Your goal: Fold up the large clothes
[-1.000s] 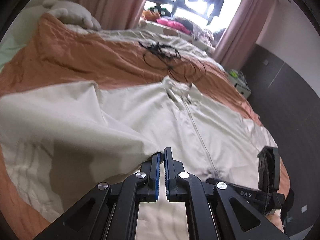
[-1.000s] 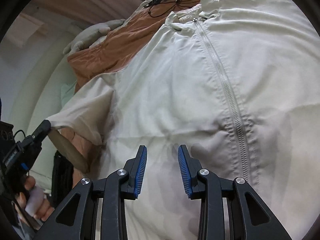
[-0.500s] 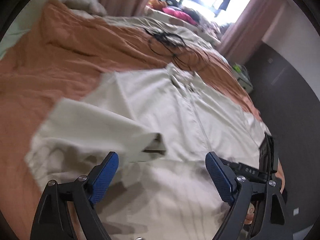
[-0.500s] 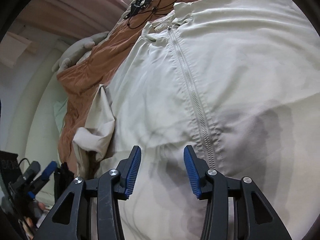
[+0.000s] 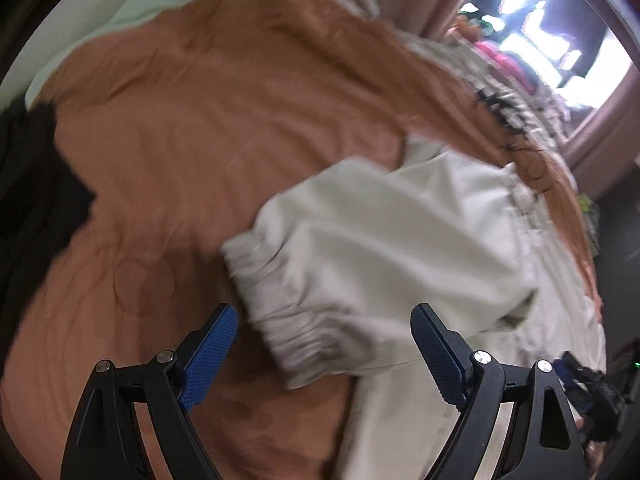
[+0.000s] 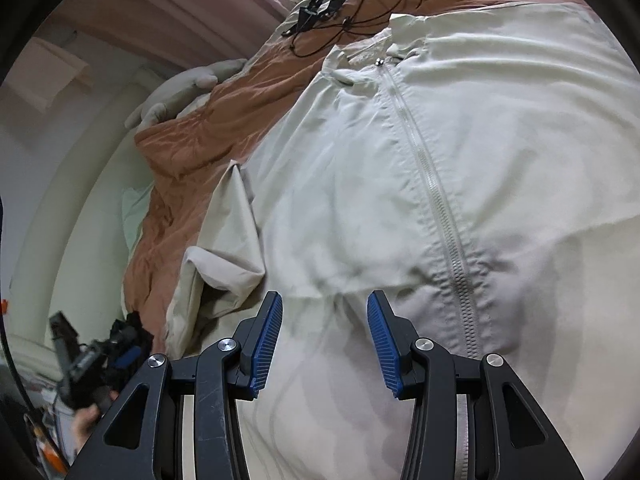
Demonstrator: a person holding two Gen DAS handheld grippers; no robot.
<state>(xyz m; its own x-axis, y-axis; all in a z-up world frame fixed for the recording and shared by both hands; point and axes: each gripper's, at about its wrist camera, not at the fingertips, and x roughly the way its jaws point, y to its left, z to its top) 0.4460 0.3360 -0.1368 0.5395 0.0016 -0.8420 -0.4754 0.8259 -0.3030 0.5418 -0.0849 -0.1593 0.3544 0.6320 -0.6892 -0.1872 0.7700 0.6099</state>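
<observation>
One cream zip jacket (image 6: 400, 184) lies spread front-up on the bed's orange cover (image 5: 192, 128). Jacket sleeve, elastic cuff (image 5: 280, 300) foremost, is folded across the jacket's left edge. Left claw (image 5: 324, 356) gapes wide just beside the cuff, gripping nothing. Right claw (image 6: 324, 344) is partly parted, empty, above the jacket's lower front, left of the zipper (image 6: 436, 208). Black cables (image 6: 344, 12) lie beyond the collar.

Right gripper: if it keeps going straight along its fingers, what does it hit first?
Most likely the front panel of the cream zip jacket, just left of its zipper. The right gripper is open, nothing between its pads. Depth is unclear.
</observation>
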